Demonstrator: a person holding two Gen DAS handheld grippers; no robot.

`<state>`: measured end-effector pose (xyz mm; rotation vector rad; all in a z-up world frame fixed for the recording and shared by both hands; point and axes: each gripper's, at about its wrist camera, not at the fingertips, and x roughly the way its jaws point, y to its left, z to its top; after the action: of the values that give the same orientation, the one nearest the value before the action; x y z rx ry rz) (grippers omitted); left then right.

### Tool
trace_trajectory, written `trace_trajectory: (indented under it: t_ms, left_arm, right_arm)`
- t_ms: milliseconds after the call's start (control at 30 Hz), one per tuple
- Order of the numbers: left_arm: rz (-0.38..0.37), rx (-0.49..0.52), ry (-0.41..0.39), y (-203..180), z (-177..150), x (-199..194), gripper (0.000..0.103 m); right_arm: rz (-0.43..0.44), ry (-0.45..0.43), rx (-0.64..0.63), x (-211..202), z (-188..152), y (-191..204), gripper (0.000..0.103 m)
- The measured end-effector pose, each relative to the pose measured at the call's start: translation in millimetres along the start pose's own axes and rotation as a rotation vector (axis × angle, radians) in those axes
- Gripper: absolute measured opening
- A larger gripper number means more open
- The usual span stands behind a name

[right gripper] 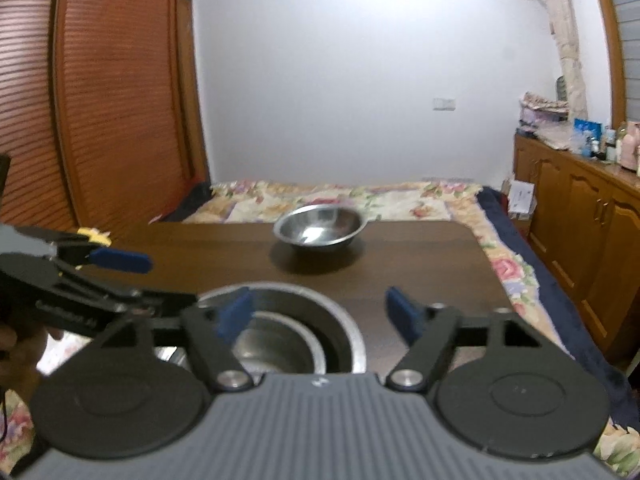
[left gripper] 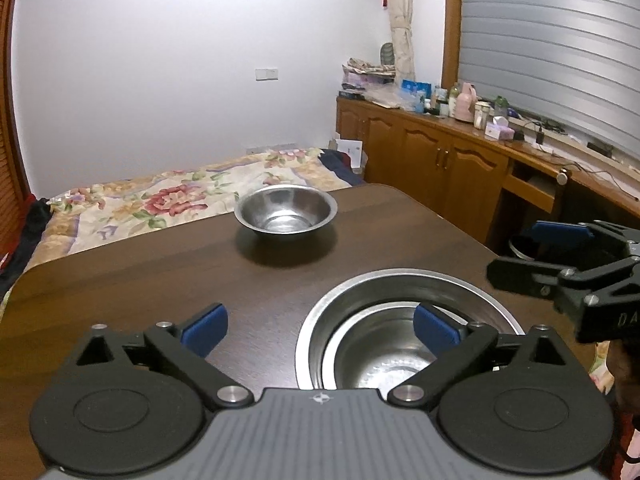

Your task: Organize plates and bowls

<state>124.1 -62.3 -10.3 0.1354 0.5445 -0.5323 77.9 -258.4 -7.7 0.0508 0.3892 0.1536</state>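
both grippers gape wide and empty: left gripper (left gripper: pixel 320 330) and right gripper (right gripper: pixel 324 314) flank the nested steel bowls (left gripper: pixel 404 320) on the dark wooden table (left gripper: pixel 160 264). farther ahead sits a lone steel bowl (left gripper: pixel 285 210); beyond, a floral bed (left gripper: pixel 160 196) and white wall (left gripper: pixel 180 60).
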Motion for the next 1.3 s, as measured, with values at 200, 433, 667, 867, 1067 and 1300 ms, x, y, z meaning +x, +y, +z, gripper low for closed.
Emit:
trace_trajectory:
  t_ms: [200, 433, 667, 867, 1067, 1300]
  left_arm:
    - [0.012, -0.007, -0.022, 2, 1, -1, 0.102]
    - [0.026, -0.009, -0.037, 5, 3, -2, 0.102]
    - [0.011, -0.015, -0.038, 17, 18, 6, 0.101]
    - [0.058, -0.021, -0.061, 33, 43, 20, 0.100]
    - [0.090, -0.053, -0.062, 50, 66, 41, 0.099]
    - [0.116, -0.095, -0.028, 66, 77, 78, 0.099]
  right_arm:
    - [-0.030, -0.032, 0.035, 0, 0, -9, 0.103]
    - [-0.078, -0.030, 0.047, 5, -2, -13, 0.103]
    - [-0.078, -0.025, 0.036, 9, 2, -18, 0.103]
    - [-0.048, -0.033, -0.026, 23, 21, -24, 0.103]
    - [0.008, -0.038, -0.059, 46, 47, -35, 0.103]
    - [0.067, -0.019, -0.088, 83, 67, -45, 0.103]
